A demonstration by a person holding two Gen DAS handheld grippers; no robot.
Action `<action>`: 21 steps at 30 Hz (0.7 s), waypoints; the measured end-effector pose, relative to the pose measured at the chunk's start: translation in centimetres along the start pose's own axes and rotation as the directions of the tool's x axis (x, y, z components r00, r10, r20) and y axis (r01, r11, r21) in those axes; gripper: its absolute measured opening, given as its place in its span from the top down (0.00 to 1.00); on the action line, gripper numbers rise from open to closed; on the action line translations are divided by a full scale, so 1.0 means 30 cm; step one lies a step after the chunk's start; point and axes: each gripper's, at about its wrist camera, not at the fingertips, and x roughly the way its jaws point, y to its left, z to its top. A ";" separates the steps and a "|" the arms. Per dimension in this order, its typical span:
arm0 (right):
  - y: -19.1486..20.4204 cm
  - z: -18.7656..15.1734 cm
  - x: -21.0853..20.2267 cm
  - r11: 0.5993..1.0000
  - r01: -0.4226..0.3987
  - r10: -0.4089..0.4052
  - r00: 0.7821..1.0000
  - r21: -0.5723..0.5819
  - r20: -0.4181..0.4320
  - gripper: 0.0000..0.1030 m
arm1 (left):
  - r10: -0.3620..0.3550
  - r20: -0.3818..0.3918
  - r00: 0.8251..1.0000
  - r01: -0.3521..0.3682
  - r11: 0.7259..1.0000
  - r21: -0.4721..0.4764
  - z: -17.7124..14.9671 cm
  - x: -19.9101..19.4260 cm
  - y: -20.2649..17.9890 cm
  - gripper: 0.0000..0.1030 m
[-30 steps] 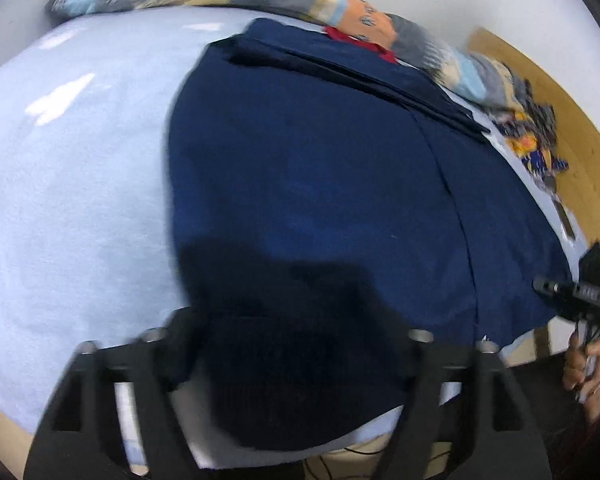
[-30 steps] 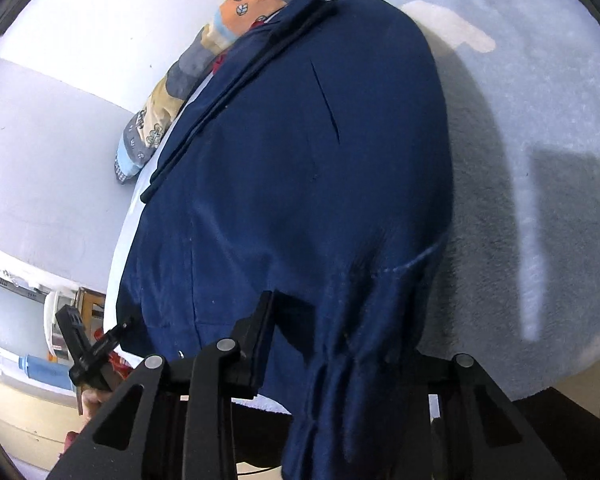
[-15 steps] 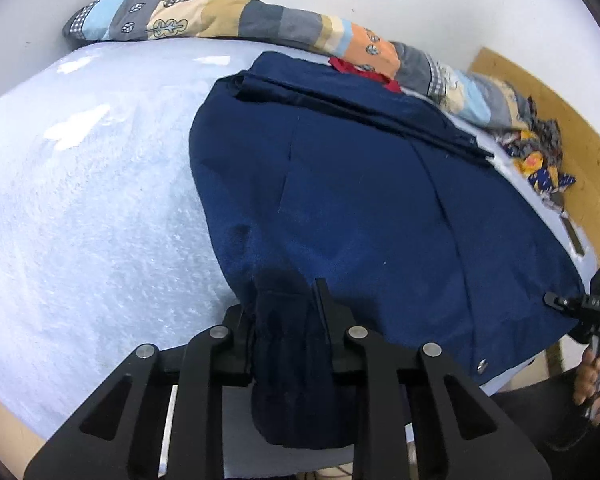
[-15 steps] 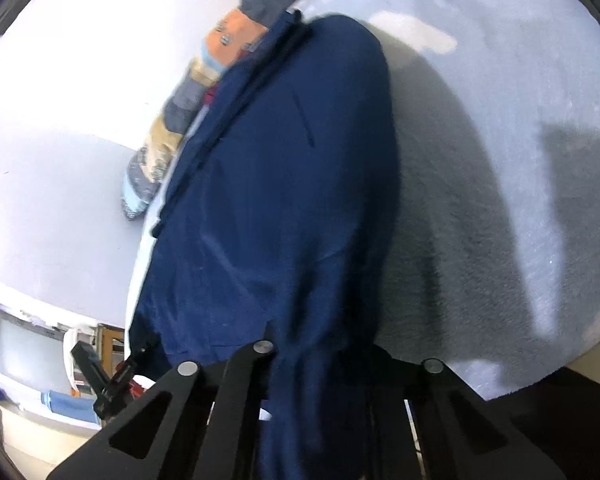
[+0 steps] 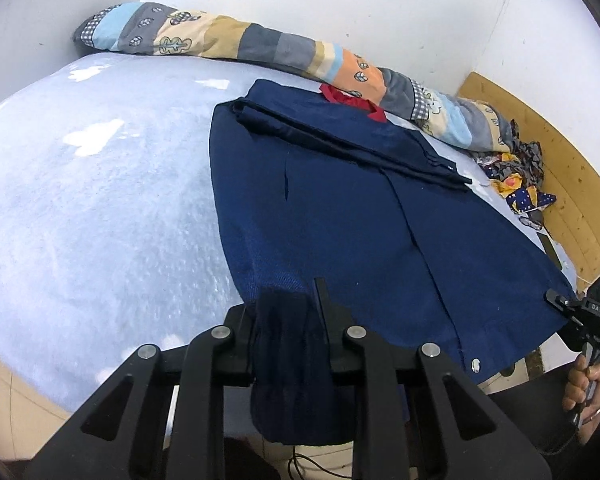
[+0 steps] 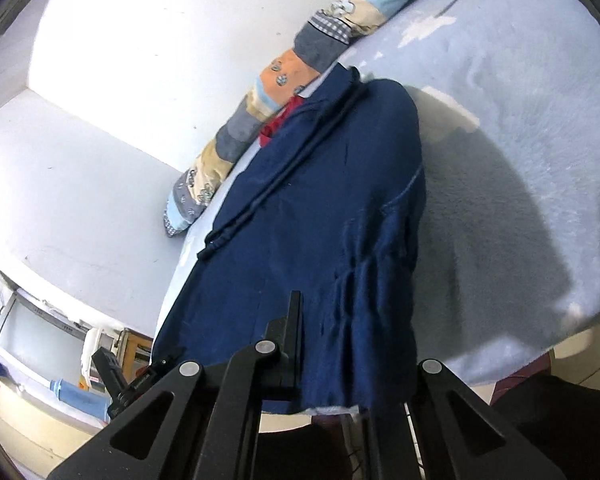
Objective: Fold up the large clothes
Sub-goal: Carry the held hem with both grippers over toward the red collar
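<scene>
A large navy blue garment (image 5: 360, 216) lies spread on a pale blue bed (image 5: 100, 208), its folded edge and a red collar (image 5: 352, 100) toward the far side. My left gripper (image 5: 288, 304) is shut on the garment's near left corner, and a bunch of cloth hangs between its fingers. My right gripper (image 6: 340, 320) is shut on the other near corner of the garment (image 6: 320, 208); cloth drapes over its right finger and hides it. The right gripper also shows in the left wrist view (image 5: 580, 312) at the garment's right corner.
A long patchwork bolster (image 5: 260, 48) lies along the white wall behind the garment. A heap of patterned cloth (image 5: 516, 176) sits at the far right by a wooden board (image 5: 560, 184). The bed's near edge (image 5: 40, 380) runs just under both grippers.
My left gripper has shut on the garment's near corner and drawn back toward the bed's edge. My right gripper has kept its hold and tilted, with the cloth bunched over one finger.
</scene>
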 end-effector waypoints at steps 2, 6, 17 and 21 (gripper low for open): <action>0.010 -0.004 -0.017 1.000 -0.024 0.024 1.000 -0.003 0.008 0.93 | -0.006 0.004 1.000 0.006 1.000 -0.005 -0.001 -0.007 -0.003 0.81; 0.017 -0.006 -0.034 0.999 -0.028 0.029 0.999 -0.020 0.023 0.93 | 0.008 0.017 1.000 -0.008 1.000 0.000 0.006 -0.002 0.006 0.81; 0.052 0.026 -0.030 0.994 -0.097 0.099 0.994 -0.041 0.049 0.93 | 0.002 0.108 0.994 -0.005 1.000 0.020 0.046 -0.037 -0.026 0.81; 0.089 0.069 -0.034 0.989 -0.147 0.149 0.987 -0.029 0.061 0.93 | -0.007 0.141 0.990 0.009 1.000 -0.013 0.115 -0.064 -0.024 0.81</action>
